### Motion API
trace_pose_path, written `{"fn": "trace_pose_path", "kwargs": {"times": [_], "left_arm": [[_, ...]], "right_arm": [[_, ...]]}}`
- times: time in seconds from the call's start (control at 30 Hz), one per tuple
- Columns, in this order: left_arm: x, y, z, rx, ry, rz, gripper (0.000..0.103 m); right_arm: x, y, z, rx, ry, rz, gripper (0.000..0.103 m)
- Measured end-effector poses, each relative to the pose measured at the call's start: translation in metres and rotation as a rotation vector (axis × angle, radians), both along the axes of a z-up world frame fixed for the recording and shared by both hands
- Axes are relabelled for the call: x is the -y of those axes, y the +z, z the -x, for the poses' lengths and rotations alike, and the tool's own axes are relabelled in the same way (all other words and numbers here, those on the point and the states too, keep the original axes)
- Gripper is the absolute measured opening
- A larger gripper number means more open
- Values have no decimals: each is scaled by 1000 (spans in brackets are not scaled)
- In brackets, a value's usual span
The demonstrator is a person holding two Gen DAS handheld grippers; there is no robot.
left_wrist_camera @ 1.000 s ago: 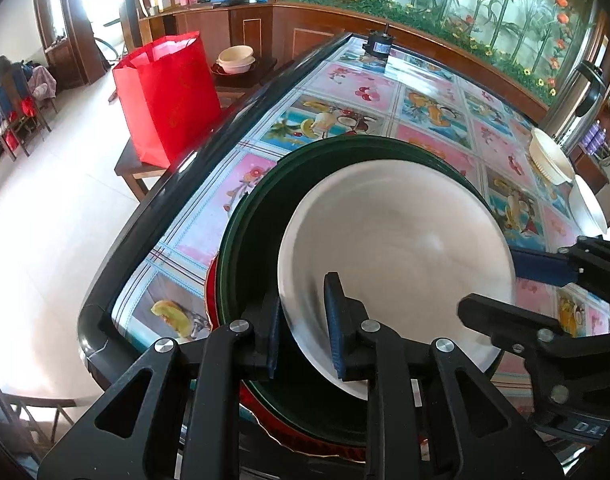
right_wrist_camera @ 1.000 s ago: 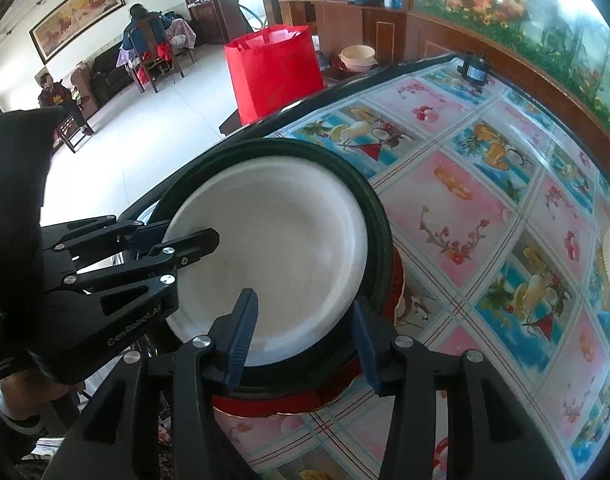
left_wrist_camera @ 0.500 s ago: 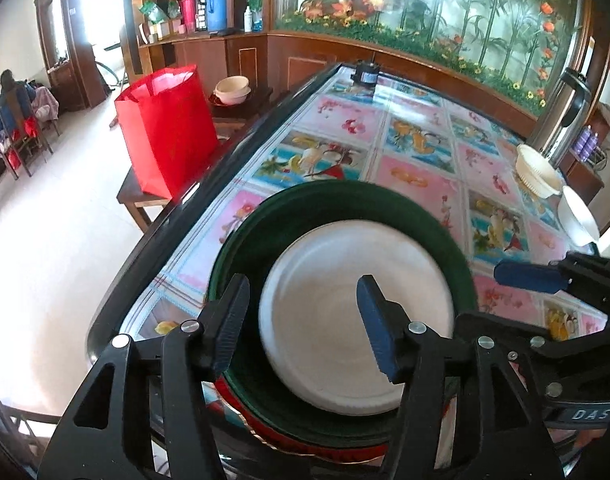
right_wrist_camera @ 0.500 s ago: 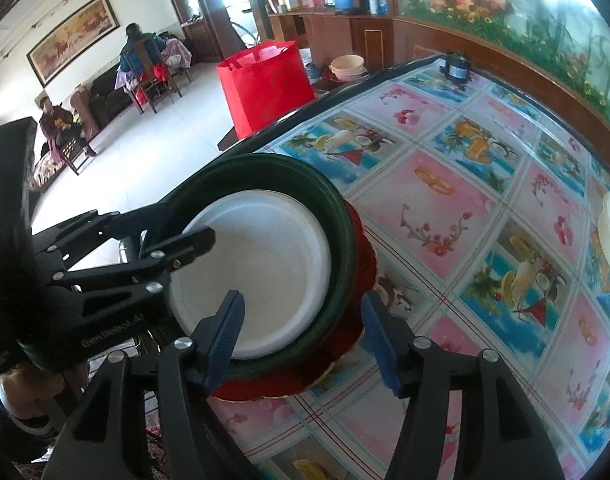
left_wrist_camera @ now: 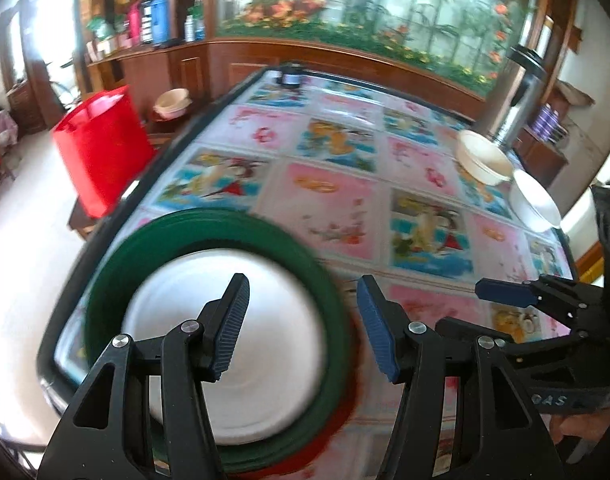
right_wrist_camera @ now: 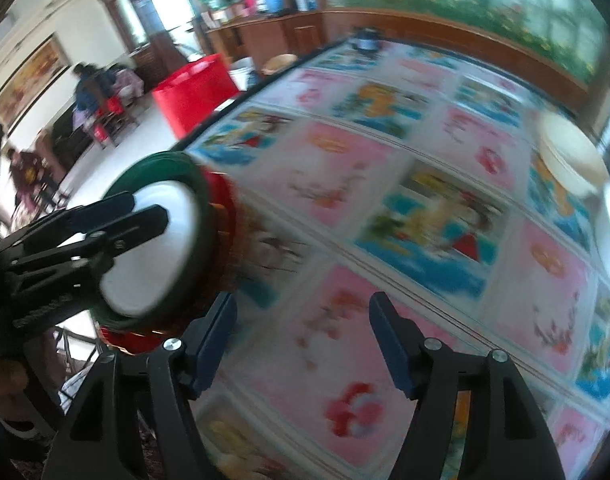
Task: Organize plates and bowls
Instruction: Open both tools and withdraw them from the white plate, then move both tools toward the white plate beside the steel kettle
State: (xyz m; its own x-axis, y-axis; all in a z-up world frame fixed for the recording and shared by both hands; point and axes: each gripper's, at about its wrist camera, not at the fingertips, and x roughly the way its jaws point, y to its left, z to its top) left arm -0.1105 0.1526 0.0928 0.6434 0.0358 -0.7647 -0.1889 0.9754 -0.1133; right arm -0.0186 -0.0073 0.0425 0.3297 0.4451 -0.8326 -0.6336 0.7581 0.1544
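Both my grippers, left [left_wrist_camera: 303,322] and right [right_wrist_camera: 303,340], gape empty. White plate [left_wrist_camera: 229,332] sits stacked in the green one [left_wrist_camera: 209,228] at the desk [left_wrist_camera: 333,204] corner. Next I'd reach the far bowl [left_wrist_camera: 483,158], approaching its rim level.

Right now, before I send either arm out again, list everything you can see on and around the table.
White plate: one, top of the stack at the table's near corner.
Green plate: one, under the white plate.
Red plate: one, bottom of the stack.
Cream bowl: one, far right side of the table.
White dish: one, beside the cream bowl, nearer the edge.
Table: one, fruit-print cloth.
Red bag: one, left of the table.
Left tongs: open, empty, above the stack.
Right tongs: open, empty, above bare cloth.
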Motion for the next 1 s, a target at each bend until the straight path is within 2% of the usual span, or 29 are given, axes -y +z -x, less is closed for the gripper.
{"fn": "trace_pose_path", "kwargs": {"times": [0.5, 1.0], "left_arm": [[116, -14, -81, -67, -200, -13, 56], [214, -19, -141, -84, -302, -21, 56]], "right_arm": [[147, -18, -47, -62, -299, -9, 69], [272, 5, -79, -23, -493, -3, 71]]}}
